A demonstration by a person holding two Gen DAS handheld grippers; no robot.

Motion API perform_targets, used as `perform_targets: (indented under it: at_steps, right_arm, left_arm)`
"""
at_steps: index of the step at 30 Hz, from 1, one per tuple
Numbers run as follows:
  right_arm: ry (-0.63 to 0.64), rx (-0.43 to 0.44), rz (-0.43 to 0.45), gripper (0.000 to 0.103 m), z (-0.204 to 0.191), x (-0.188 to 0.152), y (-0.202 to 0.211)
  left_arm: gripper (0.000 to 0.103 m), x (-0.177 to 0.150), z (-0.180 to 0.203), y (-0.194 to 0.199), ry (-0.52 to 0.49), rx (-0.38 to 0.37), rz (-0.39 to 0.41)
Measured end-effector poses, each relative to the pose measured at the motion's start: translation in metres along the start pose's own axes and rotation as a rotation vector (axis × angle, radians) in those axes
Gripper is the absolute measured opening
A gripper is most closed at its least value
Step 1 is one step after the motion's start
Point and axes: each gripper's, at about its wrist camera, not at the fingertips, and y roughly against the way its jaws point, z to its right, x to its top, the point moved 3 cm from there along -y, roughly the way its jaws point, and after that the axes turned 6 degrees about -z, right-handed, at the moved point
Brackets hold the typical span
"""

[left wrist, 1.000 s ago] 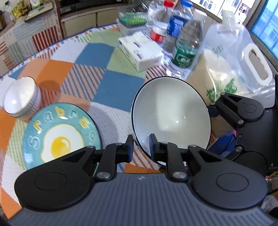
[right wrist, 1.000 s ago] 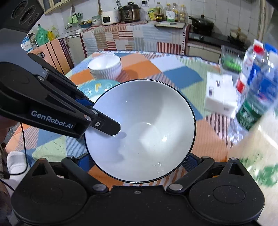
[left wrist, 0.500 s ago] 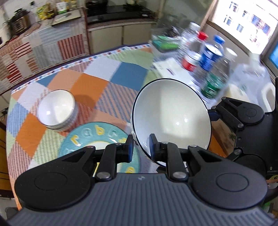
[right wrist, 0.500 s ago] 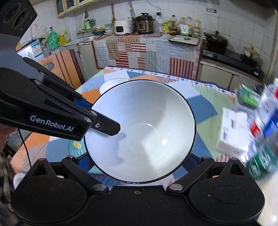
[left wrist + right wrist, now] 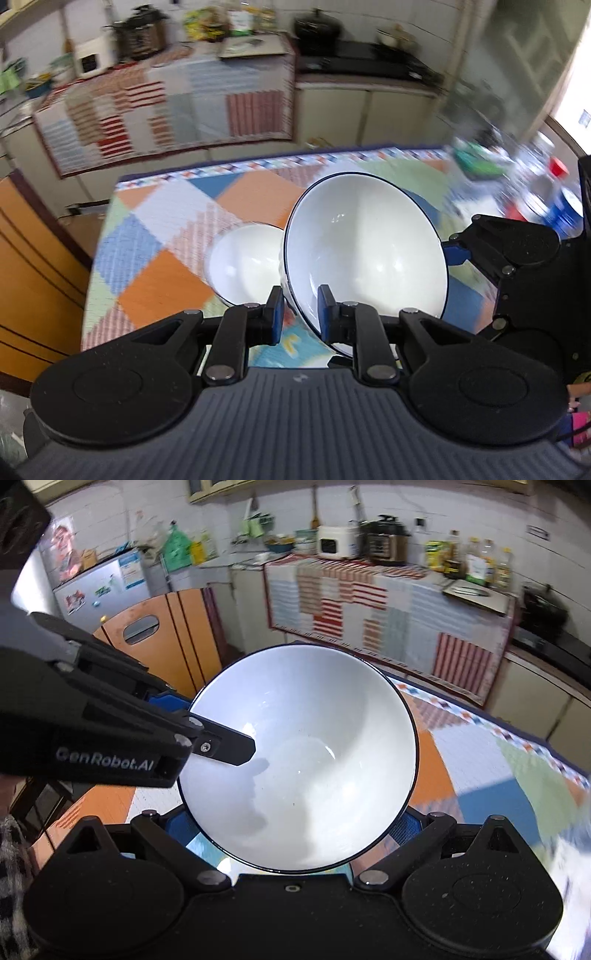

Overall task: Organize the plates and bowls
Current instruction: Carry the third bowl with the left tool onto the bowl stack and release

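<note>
Now both claws, left claw (image 5: 299, 314) and right claw (image 5: 295, 827), clamp the big white bowl's (image 5: 299, 760) rim between them.

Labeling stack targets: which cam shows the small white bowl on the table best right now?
Left wrist. The small white bowl sits on the patchwork tablecloth, its right side covered by the big bowl in the left claw. In the right wrist view the big bowl blocks it entirely.

Daylight from window (image 5: 576, 110) at right, blown out. Motion blur smears bottles (image 5: 543, 192) & kitchen bkgd; fisheye bends edges. Bowl (image 5: 299, 760) sharp, soft glare spots, finger shadow inside. Right view dimmer.
</note>
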Motion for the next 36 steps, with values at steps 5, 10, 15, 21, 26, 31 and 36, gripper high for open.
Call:
perform_targets:
  at_steps: [5, 10, 15, 21, 26, 31, 36]
  right_arm:
    - [0.001, 0.034, -0.066, 0.101, 0.001, 0.032, -0.033]
    - [-0.038, 0.051, -0.131, 0.101, 0.002, 0.042, -0.078]
    - [-0.012, 0.052, -0.169, 0.101, 0.002, 0.040, -0.104]
    - [0.033, 0.017, -0.191, 0.101, 0.003, 0.047, -0.122]
    - [0.093, -0.046, -0.205, 0.100, 0.006, 0.046, -0.132]
    - [0.074, -0.039, -0.200, 0.101, 0.009, 0.042, -0.135]
    - [0.112, -0.062, -0.173, 0.102, 0.006, 0.036, -0.139]
  left_arm:
    - [0.017, 0.018, -0.029, -0.031, 0.033, 0.063, -0.013]
    - [0.017, 0.019, -0.048, -0.067, 0.040, 0.111, -0.056]
    - [0.017, 0.012, -0.060, -0.088, 0.079, 0.087, -0.076]
    - [0.017, 0.012, -0.060, -0.107, 0.064, 0.130, -0.084]
    - [0.017, 0.011, -0.056, -0.117, 0.057, 0.154, -0.107]
    - [0.017, 0.010, -0.056, -0.122, 0.073, 0.178, -0.114]
    - [0.017, 0.009, -0.057, -0.118, 0.057, 0.204, -0.089]
